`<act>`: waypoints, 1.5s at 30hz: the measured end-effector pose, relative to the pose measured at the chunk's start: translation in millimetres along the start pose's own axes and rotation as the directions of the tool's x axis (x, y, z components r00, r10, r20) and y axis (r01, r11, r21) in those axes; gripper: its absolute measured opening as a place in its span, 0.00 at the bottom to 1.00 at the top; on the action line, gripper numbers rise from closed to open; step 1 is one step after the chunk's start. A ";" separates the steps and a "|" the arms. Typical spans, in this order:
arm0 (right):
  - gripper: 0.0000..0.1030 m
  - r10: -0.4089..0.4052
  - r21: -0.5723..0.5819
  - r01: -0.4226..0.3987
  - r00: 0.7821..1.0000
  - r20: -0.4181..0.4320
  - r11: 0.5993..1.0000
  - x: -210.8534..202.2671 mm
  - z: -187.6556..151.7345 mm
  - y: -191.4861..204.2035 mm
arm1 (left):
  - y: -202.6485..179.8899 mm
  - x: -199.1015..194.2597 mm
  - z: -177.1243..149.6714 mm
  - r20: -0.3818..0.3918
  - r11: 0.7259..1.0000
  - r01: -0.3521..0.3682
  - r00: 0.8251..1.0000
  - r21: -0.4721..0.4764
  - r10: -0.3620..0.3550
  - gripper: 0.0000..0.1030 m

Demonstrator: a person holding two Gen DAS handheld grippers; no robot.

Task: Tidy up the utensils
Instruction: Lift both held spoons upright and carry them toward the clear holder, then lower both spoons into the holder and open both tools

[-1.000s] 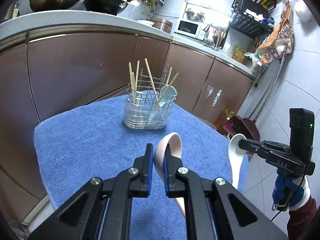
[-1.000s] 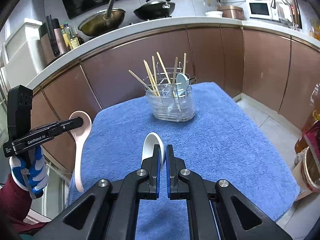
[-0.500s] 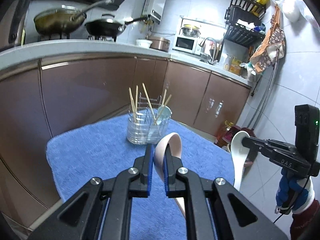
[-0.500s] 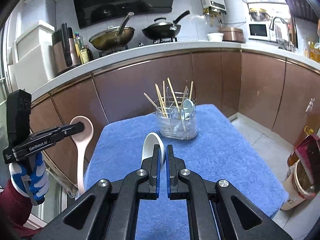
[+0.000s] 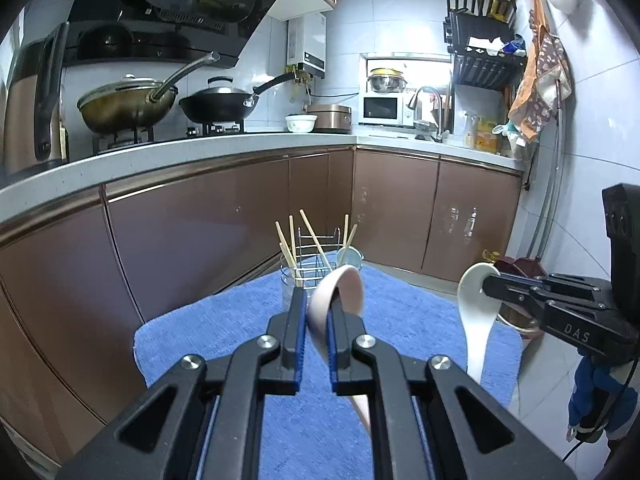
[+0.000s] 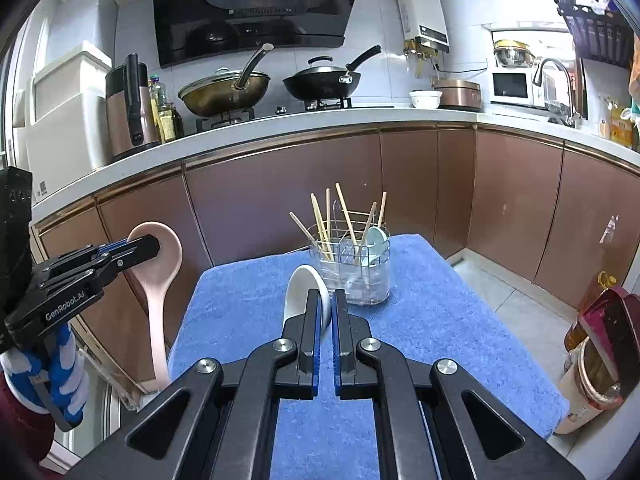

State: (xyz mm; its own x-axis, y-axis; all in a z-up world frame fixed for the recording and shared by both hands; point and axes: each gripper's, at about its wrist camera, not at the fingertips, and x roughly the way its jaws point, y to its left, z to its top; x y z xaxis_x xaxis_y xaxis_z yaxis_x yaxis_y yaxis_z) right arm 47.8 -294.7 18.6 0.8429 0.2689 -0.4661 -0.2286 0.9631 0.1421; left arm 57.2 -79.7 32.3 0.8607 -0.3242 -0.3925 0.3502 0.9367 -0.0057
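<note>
My left gripper [image 5: 317, 304] is shut on the bowl rim of a pink spoon [image 5: 344, 294], whose handle hangs down; the same pink spoon [image 6: 158, 272] and left gripper [image 6: 154, 245] show at the left of the right wrist view. My right gripper [image 6: 327, 302] is shut on the bowl of a white spoon [image 6: 298, 294], seen again as the white spoon [image 5: 476, 312] held by the right gripper [image 5: 486, 282]. Both are raised above the blue towel [image 6: 420, 320]. At the towel's far end stands a wire utensil holder [image 6: 352, 268] with several chopsticks and a pale blue spoon [image 6: 376, 240].
Brown cabinets [image 6: 280, 208] and a white counter [image 6: 260, 128] ring the towel-covered table. Two woks [image 6: 224, 92] sit on the stove. A bottle and a bin [image 6: 600, 352] stand on the floor at the right. A blue-and-white gloved hand [image 6: 52, 376] holds the left gripper.
Both grippers have risen with their spoons and tilted up, so the holder and towel sit lower and farther off in both views and more of the stove and hood shows.
</note>
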 end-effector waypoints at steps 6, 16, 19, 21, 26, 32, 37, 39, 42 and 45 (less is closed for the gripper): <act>0.05 0.006 0.018 -0.006 1.000 0.010 1.000 7.6 5.5 2.4 | -2.4 5.9 3.3 0.007 1.000 -0.019 1.000 0.015 0.019 0.08; 0.05 0.024 0.016 -0.024 1.000 0.015 1.000 20.2 14.0 8.8 | 1.7 15.8 6.2 0.018 0.999 -0.051 0.999 0.018 0.051 0.08; 0.05 0.024 0.020 -0.025 1.000 0.020 0.999 23.3 16.8 6.7 | 1.3 18.6 6.1 0.015 0.998 -0.058 0.998 0.015 0.058 0.08; 0.05 0.028 0.024 -0.028 0.999 0.021 0.999 26.2 19.3 5.3 | 2.6 21.5 6.8 0.014 0.998 -0.062 0.998 0.014 0.062 0.08; 0.05 0.023 0.025 -0.024 0.999 0.025 0.999 32.9 23.8 3.5 | 2.4 30.1 6.0 0.009 0.997 -0.069 0.998 0.019 0.069 0.08; 0.05 0.019 0.027 -0.019 0.999 0.026 0.999 42.6 29.0 -2.2 | 2.0 41.6 5.0 -0.003 0.998 -0.068 0.998 0.016 0.069 0.08; 0.05 0.001 0.022 -0.002 0.999 0.037 1.000 52.4 37.5 -8.2 | 7.4 56.5 7.3 -0.016 0.999 -0.054 0.998 0.000 0.054 0.08; 0.05 -0.008 0.020 0.007 0.999 0.047 1.000 56.7 43.1 -12.2 | 11.1 63.8 12.1 -0.014 0.999 -0.045 0.999 -0.012 0.044 0.08; 0.05 -0.025 0.013 0.024 0.998 0.065 1.000 65.1 52.9 -16.9 | 19.1 75.3 24.2 -0.001 0.999 -0.023 1.000 -0.046 0.023 0.08; 0.05 -0.045 0.013 0.044 0.994 0.096 0.999 78.0 67.9 -26.0 | 27.3 87.9 40.0 0.032 0.996 0.012 0.999 -0.086 -0.009 0.08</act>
State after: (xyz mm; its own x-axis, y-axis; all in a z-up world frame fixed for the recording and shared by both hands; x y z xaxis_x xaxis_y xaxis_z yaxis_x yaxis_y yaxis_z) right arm 152.5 -299.6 37.8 0.8953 0.2231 -0.3856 -0.1855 0.9736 0.1327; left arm 157.2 -88.0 34.5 0.8689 -0.3366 -0.3630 0.3270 0.9408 -0.0896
